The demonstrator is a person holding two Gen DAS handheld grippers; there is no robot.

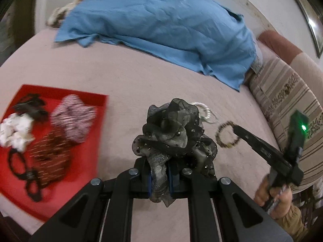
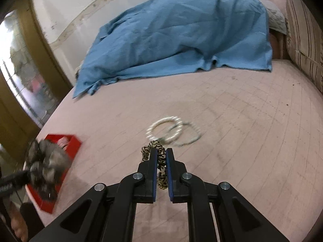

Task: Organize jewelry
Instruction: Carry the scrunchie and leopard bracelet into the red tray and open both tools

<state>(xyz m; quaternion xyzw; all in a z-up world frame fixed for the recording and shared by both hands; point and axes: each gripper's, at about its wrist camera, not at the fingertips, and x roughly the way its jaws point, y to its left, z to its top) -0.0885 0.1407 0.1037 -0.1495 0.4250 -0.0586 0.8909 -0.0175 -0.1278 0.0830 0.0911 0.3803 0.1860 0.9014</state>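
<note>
My left gripper [image 1: 159, 173] is shut on a grey-black sheer scrunchie [image 1: 171, 129], lifted above the pink bed [image 1: 121, 76]. A leopard-print hair tie [image 2: 159, 161] is pinched in my shut right gripper [image 2: 161, 157]; the left wrist view shows that gripper [image 1: 235, 128] with the same tie [image 1: 227, 135] hanging as a ring. Two pearly white bracelets [image 2: 173, 130] lie on the bed just beyond it. At left a red tray [image 1: 84, 161] holds a pink scrunchie [image 1: 74, 117], a brown striped one [image 1: 50, 157], a white one [image 1: 15, 133] and black pieces [image 1: 30, 104]. In the right wrist view the scrunchie [image 2: 46, 159] hangs over the tray [image 2: 74, 141].
A crumpled blue cloth [image 1: 161, 26] covers the far part of the bed. A striped pillow [image 1: 286, 109] lies along the right side. A person's hand [image 1: 272, 193] grips the right tool. A window or doorway [image 2: 22, 76] stands left of the bed.
</note>
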